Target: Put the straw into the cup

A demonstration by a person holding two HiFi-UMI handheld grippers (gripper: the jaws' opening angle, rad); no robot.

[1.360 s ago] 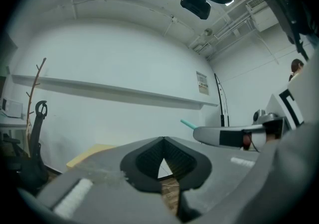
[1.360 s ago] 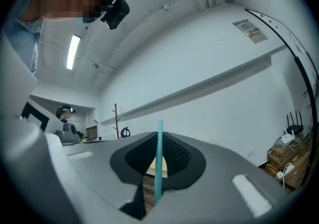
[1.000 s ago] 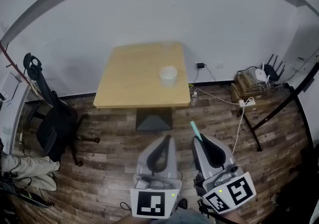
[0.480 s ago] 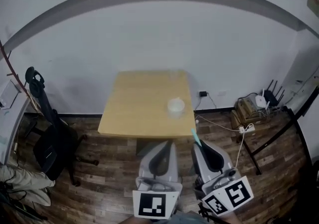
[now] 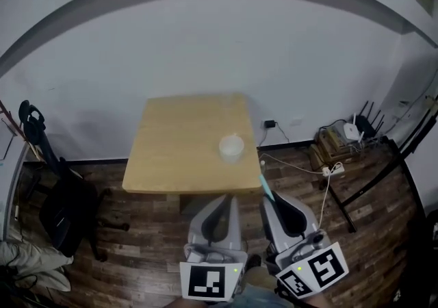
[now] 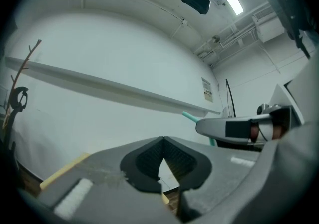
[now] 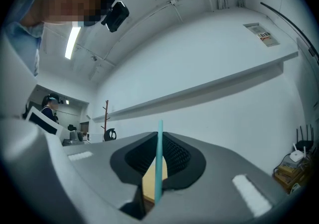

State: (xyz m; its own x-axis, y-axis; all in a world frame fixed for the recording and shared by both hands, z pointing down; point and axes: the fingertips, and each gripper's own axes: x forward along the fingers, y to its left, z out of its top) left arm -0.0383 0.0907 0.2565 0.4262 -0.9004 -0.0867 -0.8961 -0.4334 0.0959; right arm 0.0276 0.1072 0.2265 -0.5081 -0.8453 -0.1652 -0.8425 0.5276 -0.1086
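Note:
A translucent white cup (image 5: 231, 148) stands near the right edge of a small wooden table (image 5: 178, 156). My right gripper (image 5: 276, 202) is shut on a teal straw (image 5: 265, 187) that sticks up past its tips toward the table; the straw (image 7: 158, 163) runs upright between the closed jaws in the right gripper view. My left gripper (image 5: 223, 202) is shut with nothing in it. Both grippers hang low in front of the table's near edge, well short of the cup. From the left gripper view the straw (image 6: 190, 117) pokes out beyond the right gripper.
A black office chair (image 5: 65, 204) stands left of the table. Cables, a power strip (image 5: 333, 170) and a router (image 5: 354, 132) lie on the wood floor at the right. A white wall is behind the table.
The table and cup have shifted in the head view as the view tilted up and then sideways. The grippers stay low in the picture, the straw still held.

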